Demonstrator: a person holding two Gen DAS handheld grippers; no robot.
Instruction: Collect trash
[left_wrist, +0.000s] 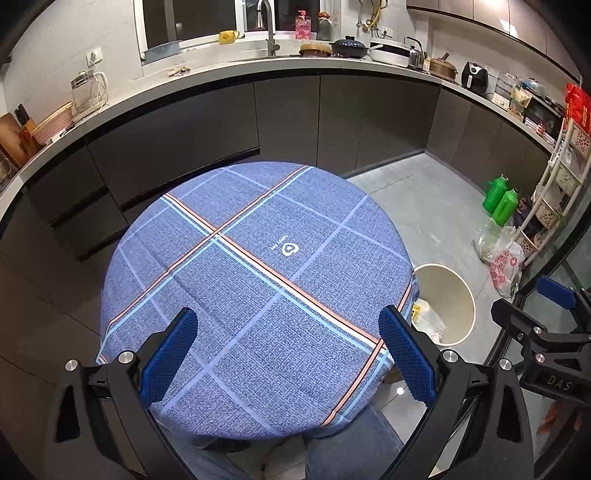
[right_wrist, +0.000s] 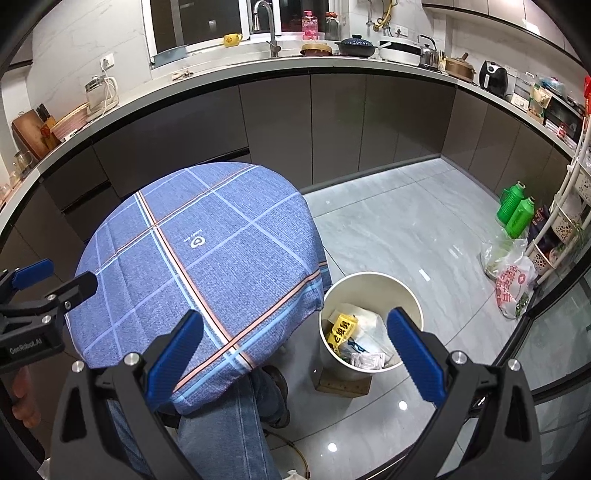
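Note:
A round table under a blue plaid cloth (left_wrist: 258, 280) (right_wrist: 192, 266) carries nothing on top. A cream waste bin (right_wrist: 369, 291) (left_wrist: 458, 295) stands on the floor at its right side. Inside lie a yellow packet (right_wrist: 341, 328), white wrappers (right_wrist: 369, 360) and a plastic bag. My left gripper (left_wrist: 288, 328) hovers open over the near half of the table, nothing between its fingers. My right gripper (right_wrist: 295, 332) is open above the table's right edge and the bin, also empty. Each gripper shows at the side of the other's view.
Dark cabinets and a cluttered counter (left_wrist: 258, 62) with a sink curve behind the table. Two green flasks (right_wrist: 515, 214), filled plastic bags (right_wrist: 513, 277) and a white rack (right_wrist: 565, 206) stand at the right. A person's jeans-clad legs (right_wrist: 229, 424) sit under the table's near edge.

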